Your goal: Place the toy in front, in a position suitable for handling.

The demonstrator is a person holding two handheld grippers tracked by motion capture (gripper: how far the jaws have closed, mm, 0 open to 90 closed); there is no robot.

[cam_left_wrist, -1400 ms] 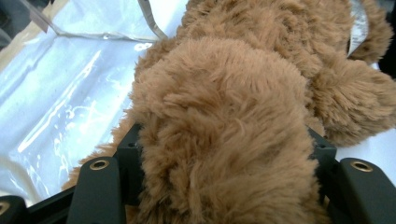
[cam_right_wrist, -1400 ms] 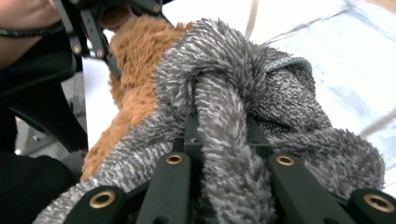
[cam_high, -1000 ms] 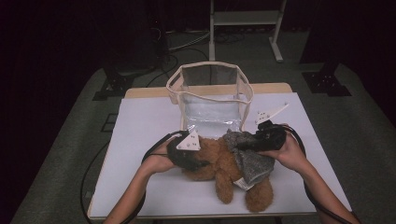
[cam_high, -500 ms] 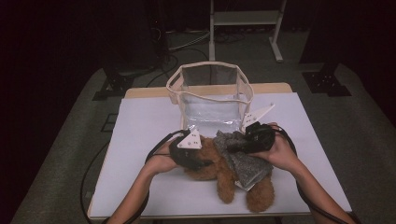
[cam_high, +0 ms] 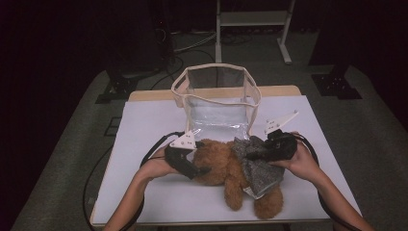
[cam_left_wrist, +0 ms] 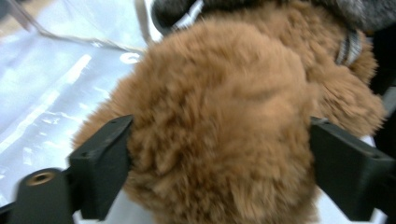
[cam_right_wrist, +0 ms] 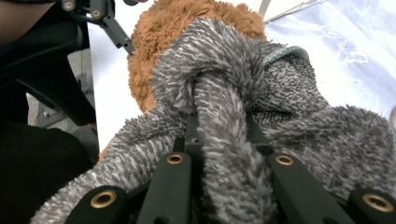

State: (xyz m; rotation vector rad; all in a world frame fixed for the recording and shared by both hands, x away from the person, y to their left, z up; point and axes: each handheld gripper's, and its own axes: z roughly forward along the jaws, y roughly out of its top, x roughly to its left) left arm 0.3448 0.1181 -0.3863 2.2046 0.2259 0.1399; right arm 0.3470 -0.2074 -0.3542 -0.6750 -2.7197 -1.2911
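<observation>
The brown plush bear (cam_high: 226,166) lies on the white tabletop (cam_high: 144,125) just in front of the clear bag (cam_high: 216,98), half-dressed in a fuzzy grey garment (cam_high: 257,166); both look light, soft and squashy, so a grip probably sinks in and slides unless it takes a bunched fold. The right gripper (cam_right_wrist: 219,140) is clamped on a rolled ridge of the grey garment. The left gripper (cam_left_wrist: 219,154) has just been opening, its jaws now standing apart at either side of the bear's round head, a bulky, giving part better steadied than pinched.
</observation>
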